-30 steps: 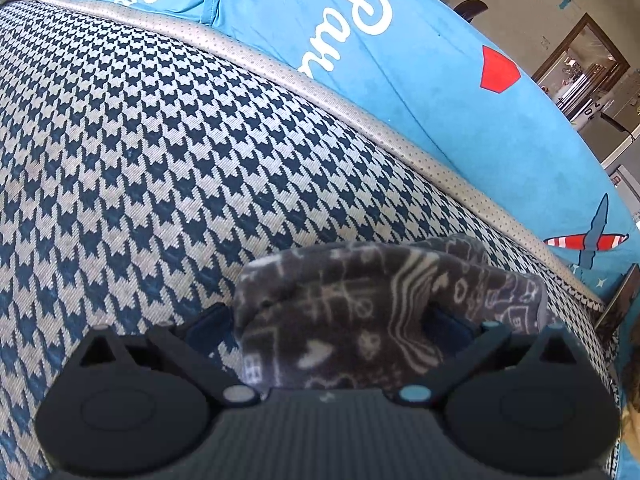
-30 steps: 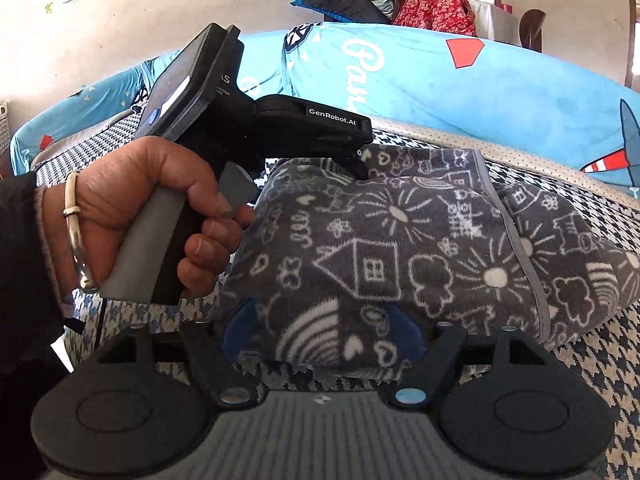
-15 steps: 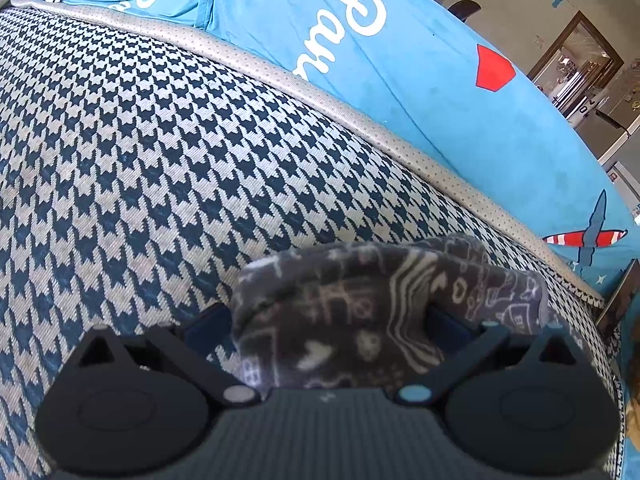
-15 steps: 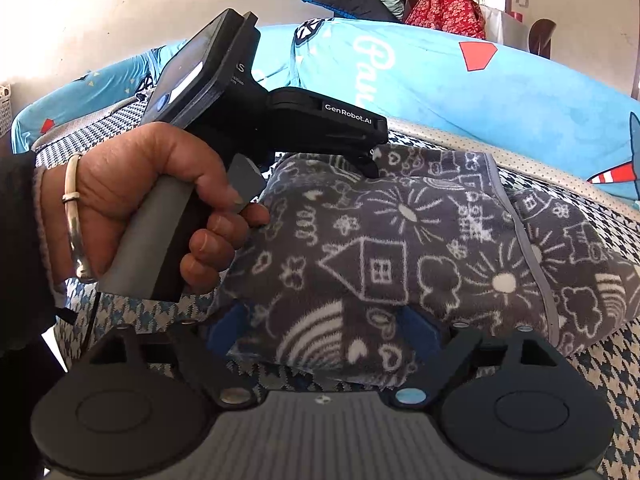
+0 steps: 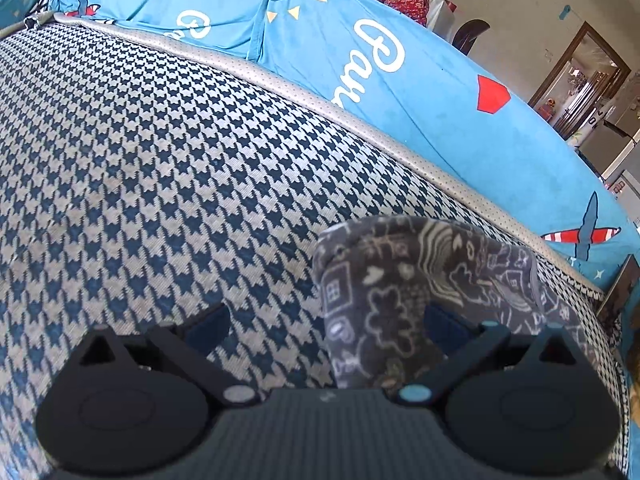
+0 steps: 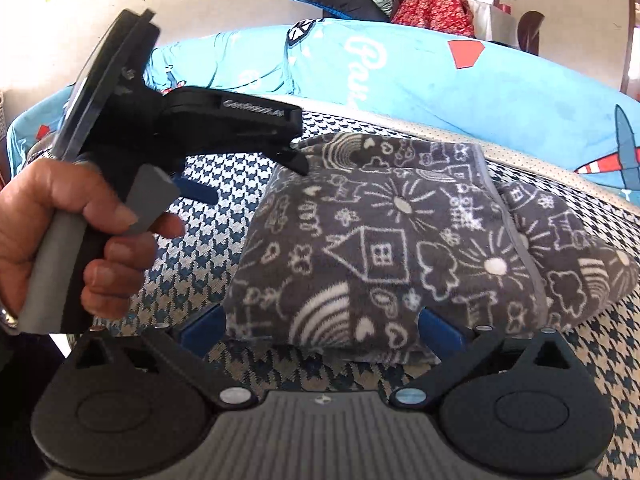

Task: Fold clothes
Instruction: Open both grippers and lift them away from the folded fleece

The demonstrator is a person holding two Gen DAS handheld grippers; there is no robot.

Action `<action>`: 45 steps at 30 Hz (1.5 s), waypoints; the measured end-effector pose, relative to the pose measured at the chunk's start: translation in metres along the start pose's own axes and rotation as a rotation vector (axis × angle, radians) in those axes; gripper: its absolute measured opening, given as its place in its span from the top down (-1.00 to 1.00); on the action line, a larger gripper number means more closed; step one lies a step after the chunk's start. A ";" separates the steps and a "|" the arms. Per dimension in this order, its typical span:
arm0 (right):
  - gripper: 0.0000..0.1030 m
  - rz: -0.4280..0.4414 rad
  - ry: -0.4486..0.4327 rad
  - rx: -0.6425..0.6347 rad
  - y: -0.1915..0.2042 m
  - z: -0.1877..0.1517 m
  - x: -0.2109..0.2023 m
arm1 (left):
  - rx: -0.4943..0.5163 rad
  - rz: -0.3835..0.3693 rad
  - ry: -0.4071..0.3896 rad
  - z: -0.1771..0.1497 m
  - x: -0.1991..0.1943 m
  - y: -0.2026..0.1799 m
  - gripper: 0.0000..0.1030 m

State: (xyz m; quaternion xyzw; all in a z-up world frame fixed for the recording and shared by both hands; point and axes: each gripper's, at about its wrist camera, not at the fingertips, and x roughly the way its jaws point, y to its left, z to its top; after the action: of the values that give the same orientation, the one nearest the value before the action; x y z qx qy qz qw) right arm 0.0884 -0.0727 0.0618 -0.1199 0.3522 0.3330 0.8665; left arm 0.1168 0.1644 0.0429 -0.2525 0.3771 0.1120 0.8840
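A folded grey garment with white doodle print [image 6: 400,248] lies on the houndstooth sofa seat [image 6: 200,256]. My right gripper [image 6: 320,326] is open, its blue pads on either side of the garment's near edge. My left gripper [image 5: 326,326] is open at the garment's left end; the garment [image 5: 400,292] lies against its right pad, and its left pad is over bare seat. In the right wrist view the left gripper [image 6: 256,176] is held by a hand, its upper finger touching the garment's far left corner.
Blue printed cushions [image 5: 360,60] line the sofa back behind a grey piping edge [image 5: 280,84]. Red and dark clothes [image 6: 432,0] are piled beyond the sofa. A doorway [image 5: 576,68] shows at far right.
My left gripper has let go of the garment's end and shifted left, so cloth no longer fills its jaws. My right gripper has drawn back a little; the garment rests on the seat.
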 end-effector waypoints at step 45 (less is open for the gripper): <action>-1.00 -0.080 0.017 0.381 -0.100 -0.048 -0.054 | 0.124 -0.121 0.079 -0.081 -0.072 0.033 -1.00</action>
State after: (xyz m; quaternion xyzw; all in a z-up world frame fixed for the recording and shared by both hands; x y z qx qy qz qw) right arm 0.1008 -0.1955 0.0621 0.0297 0.4113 0.2244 0.8829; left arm 0.0047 0.1482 0.0353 -0.2237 0.4019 0.0245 0.8876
